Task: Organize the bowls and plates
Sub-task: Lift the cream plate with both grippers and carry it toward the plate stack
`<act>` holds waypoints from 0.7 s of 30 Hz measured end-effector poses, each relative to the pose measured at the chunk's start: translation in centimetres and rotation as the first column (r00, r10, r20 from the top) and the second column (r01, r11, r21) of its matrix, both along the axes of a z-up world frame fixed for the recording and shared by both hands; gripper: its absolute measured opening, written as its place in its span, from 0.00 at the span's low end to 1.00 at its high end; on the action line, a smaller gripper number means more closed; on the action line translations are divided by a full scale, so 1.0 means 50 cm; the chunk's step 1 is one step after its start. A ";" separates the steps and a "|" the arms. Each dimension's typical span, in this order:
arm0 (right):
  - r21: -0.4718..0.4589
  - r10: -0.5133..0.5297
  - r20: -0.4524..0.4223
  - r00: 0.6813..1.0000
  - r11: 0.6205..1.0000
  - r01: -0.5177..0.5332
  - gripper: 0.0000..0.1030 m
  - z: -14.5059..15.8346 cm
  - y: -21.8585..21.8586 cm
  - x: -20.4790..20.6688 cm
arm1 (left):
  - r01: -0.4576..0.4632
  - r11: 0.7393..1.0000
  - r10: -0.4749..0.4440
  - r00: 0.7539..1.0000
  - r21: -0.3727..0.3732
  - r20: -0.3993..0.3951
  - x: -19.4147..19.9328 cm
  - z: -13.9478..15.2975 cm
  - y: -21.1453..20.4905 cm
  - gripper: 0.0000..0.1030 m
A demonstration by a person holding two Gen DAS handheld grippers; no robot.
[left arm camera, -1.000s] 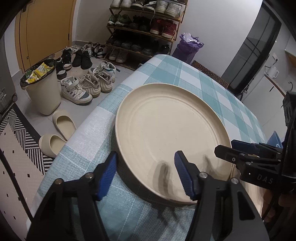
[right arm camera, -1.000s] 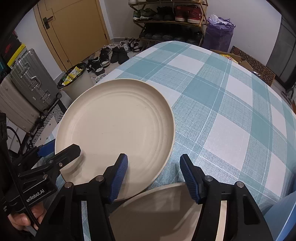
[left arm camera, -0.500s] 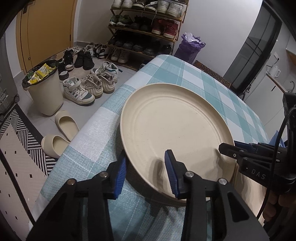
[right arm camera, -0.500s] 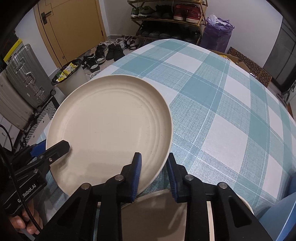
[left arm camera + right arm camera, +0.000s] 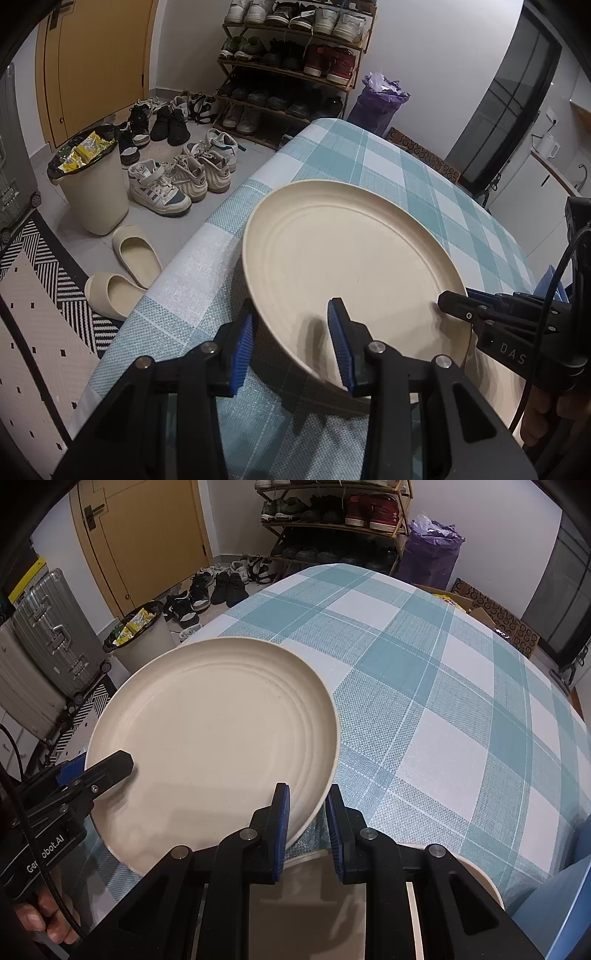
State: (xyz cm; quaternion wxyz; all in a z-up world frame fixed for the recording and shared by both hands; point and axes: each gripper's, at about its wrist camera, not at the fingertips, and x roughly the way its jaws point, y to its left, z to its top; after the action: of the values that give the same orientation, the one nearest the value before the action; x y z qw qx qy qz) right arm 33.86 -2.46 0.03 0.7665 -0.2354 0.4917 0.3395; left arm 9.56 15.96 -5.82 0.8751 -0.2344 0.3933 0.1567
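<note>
both my grippers (left, right) clamp round cream ridged plate rims | lifted off checked tablecloth, shared load | second plate beneath right jaws

Large round cream plate with ringed ridges, tilted above checked cloth, rim lifted; second cream plate lying flat beneath near edge.

Plate over table edge, second plate just beneath.
</note>
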 end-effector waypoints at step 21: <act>0.043 -0.002 0.060 0.998 0.999 0.000 0.19 0.051 -0.020 -0.019 | 0.016 1.000 -0.017 0.999 0.026 0.045 -0.009 0.037 -0.019 0.36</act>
State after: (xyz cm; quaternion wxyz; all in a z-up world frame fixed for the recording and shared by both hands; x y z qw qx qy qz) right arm 32.90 -3.47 2.57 0.7861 -0.2287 0.4611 0.3424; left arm 9.11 15.01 -3.99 0.8880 -0.2232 0.3734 0.1490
